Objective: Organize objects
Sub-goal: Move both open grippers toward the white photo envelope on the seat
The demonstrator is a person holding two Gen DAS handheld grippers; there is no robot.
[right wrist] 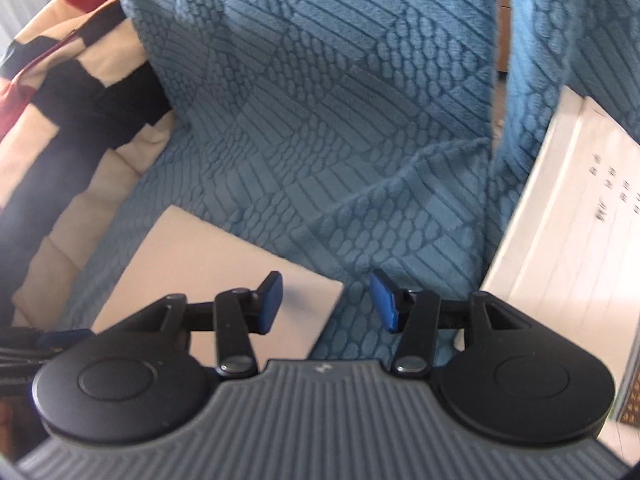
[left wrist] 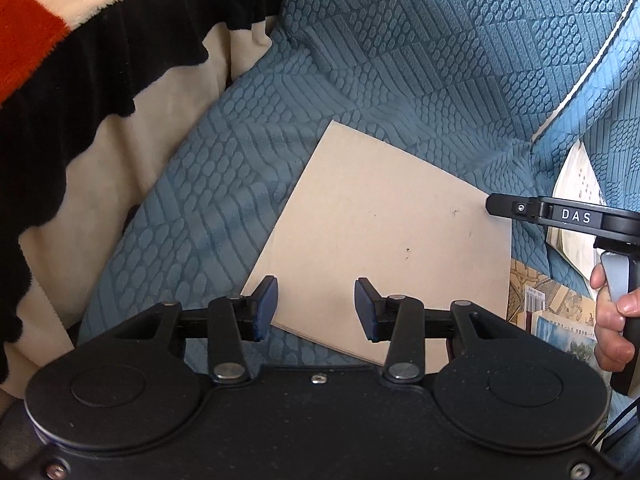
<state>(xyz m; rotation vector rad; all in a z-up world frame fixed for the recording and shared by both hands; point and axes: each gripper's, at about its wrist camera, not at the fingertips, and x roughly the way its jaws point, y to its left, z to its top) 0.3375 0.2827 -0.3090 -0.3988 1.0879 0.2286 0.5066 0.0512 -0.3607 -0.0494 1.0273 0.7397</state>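
Note:
A flat beige book (left wrist: 384,232) lies on the blue textured sofa cover (left wrist: 400,60). My left gripper (left wrist: 316,304) hovers over the book's near corner, open, with nothing between its blue pads. One black finger of my right gripper (left wrist: 508,206) reaches in from the right to the book's right corner, and a hand (left wrist: 612,320) holds its handle. In the right wrist view my right gripper (right wrist: 326,300) is open. Its left pad is over the corner of the beige book (right wrist: 224,280) and its right pad is over the blue cover (right wrist: 360,120).
A black, cream and orange striped blanket (left wrist: 80,60) is piled at the left, also seen as a blanket (right wrist: 60,100). A white printed book (right wrist: 560,240) leans at the right by the sofa arm. A colourful book (left wrist: 548,304) lies partly under the beige one.

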